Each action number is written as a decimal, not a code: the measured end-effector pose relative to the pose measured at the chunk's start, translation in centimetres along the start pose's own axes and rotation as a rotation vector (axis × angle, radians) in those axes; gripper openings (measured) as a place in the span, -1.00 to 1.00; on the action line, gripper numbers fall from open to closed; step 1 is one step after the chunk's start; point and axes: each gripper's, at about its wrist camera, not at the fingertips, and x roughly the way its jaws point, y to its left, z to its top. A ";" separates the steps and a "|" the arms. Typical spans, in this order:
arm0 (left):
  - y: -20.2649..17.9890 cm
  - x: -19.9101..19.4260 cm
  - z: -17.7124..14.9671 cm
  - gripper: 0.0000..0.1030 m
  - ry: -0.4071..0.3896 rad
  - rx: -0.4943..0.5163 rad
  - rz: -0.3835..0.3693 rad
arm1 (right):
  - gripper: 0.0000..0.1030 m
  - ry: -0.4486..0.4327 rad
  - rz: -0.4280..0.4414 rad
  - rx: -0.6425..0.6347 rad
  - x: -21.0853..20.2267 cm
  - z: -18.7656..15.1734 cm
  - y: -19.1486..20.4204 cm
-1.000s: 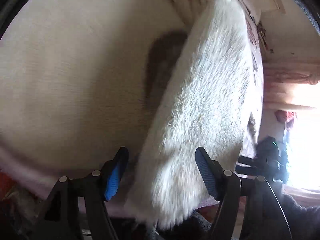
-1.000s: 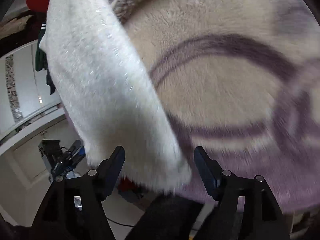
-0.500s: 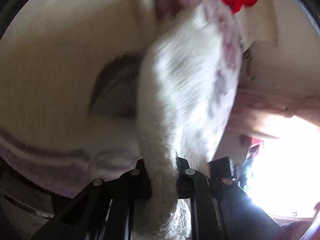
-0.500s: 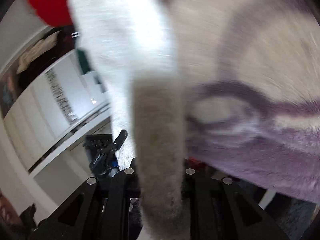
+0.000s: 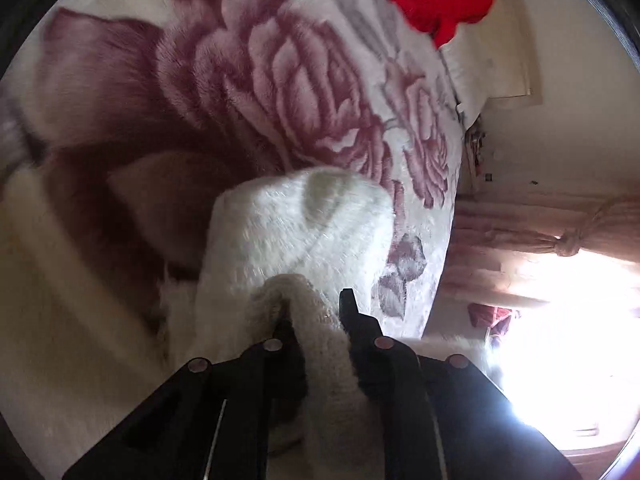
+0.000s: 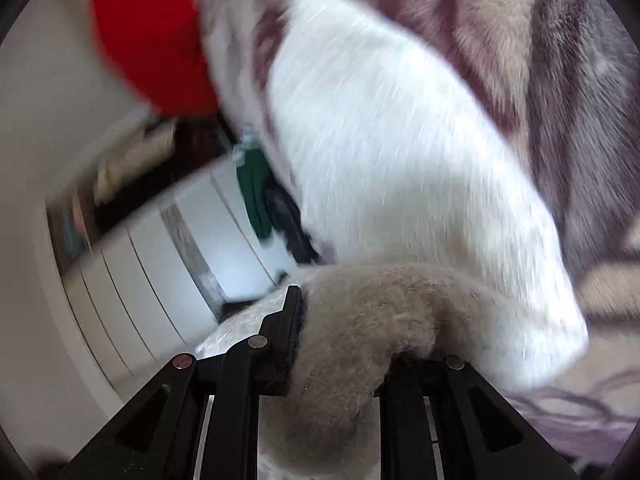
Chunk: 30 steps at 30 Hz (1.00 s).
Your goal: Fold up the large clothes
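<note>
A: On the rose-patterned blanket (image 5: 280, 92) lay most of the white fluffy garment (image 5: 304, 224); why was its near edge bunched up off the bed?

B: Because both tools had it; the left gripper (image 5: 316, 316) had just clamped down and was pinching a thick roll of the hem between its fingers; the right gripper (image 6: 344, 320) had done the same at the other corner, its jaws squeezed on a fat wad of fleece that bulged over them.

A: And why two corners at once?

B: I judged it a fold in hand; holding both ends of one edge keeps it straight while it travels over the body of the garment; the rest stayed draped on the blanket as the anchor.

A: Anything nearby to snag?

B: A red cloth (image 6: 148, 40) sat at the far end of the bed, apart from the white piece; the drawers (image 6: 168, 264) stood beyond the bed edge.
</note>
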 end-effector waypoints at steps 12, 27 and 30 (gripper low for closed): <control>2.5 -9.0 -1.1 0.06 -0.149 -0.101 -0.202 | 0.52 -0.100 0.097 0.009 -0.3 2.9 4.8; -5.8 -1.6 -10.7 -0.84 -0.168 0.543 0.459 | -0.63 -0.110 -0.630 -0.603 -1.0 1.0 0.9; -8.2 -4.6 -9.4 -0.86 -0.222 0.527 0.364 | -0.72 -0.162 -0.628 -0.620 -0.6 0.8 1.4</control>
